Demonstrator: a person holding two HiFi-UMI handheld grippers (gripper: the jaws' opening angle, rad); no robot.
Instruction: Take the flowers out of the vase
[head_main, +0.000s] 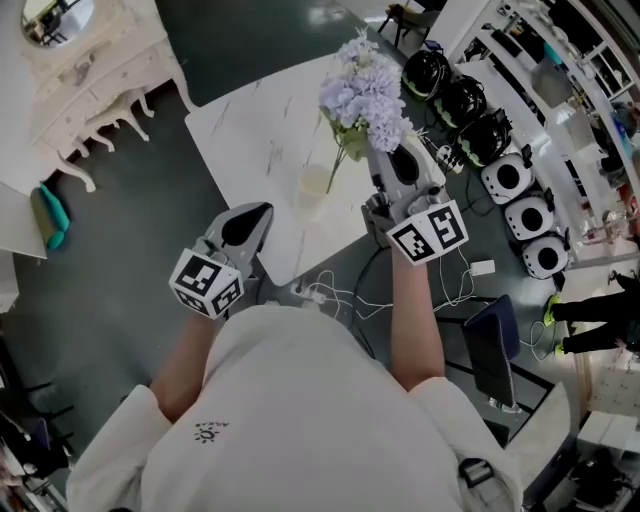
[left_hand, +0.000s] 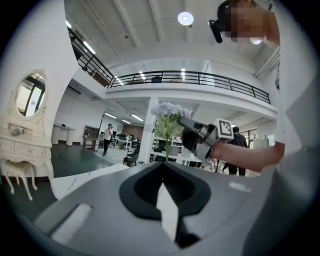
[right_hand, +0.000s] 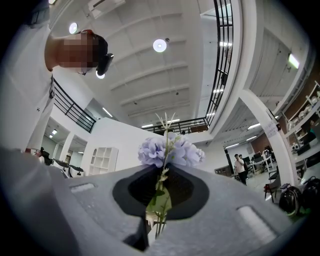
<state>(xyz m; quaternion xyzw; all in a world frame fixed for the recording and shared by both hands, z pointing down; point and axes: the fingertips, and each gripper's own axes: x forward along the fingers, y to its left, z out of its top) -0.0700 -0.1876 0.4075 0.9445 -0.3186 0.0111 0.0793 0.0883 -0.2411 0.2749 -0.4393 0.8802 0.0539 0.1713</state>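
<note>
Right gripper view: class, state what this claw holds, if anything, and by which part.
The right claw is shut on the flowers, pinching them by their green stems, below the lilac heads.

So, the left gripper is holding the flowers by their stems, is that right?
No: the right gripper holds the flowers by their stems, as the right gripper view shows. The left gripper is shut and empty.

We find the vase (head_main: 313, 190) on the table (head_main: 250, 130), near its front edge. The flowers (head_main: 365, 95) rise above and right of it, stems between our right gripper's (head_main: 383, 152) jaws. Our left gripper (head_main: 258, 215) hangs left of the vase.
</note>
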